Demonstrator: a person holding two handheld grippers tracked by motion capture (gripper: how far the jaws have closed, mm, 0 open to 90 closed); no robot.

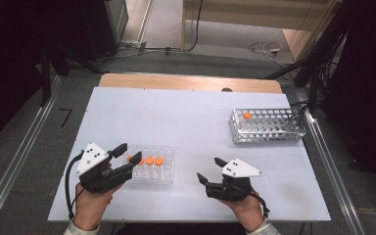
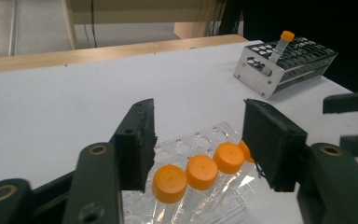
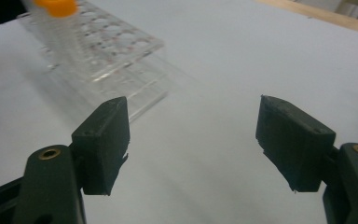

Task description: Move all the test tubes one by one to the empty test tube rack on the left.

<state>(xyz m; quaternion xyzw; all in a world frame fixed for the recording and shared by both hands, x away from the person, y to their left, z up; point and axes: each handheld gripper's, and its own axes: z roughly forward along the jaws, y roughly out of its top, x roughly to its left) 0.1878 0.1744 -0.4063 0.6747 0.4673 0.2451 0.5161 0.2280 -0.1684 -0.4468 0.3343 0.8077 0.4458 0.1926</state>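
The left claw (image 1: 128,153) hangs low over the near left part of the white desk (image 1: 196,117), its two black jaws spread apart with nothing pressed between them. Seen along those jaws in the left gripper view, the left claw (image 2: 198,140) frames a row of orange-capped tubes (image 2: 200,172) that lie tilted in a clear plastic rack (image 2: 200,140); the pads stand on either side of the caps without touching them. From above, the orange-capped tubes (image 1: 147,160) sit in the clear plastic rack (image 1: 164,169) just beside the claw's tips, at the rack's left end.

The right claw (image 1: 209,170) is held near the front edge of the desk, right of centre and well apart from the clear rack. Its jaws are also wide open and empty, pointing left across bare desk. In the right gripper view, the right claw (image 3: 191,140) looks toward the clear rack's corner.

At the far right of the desk stands a metal rack (image 1: 269,127) with many holes. One single orange-capped tube (image 1: 246,116) stands in its far left corner.
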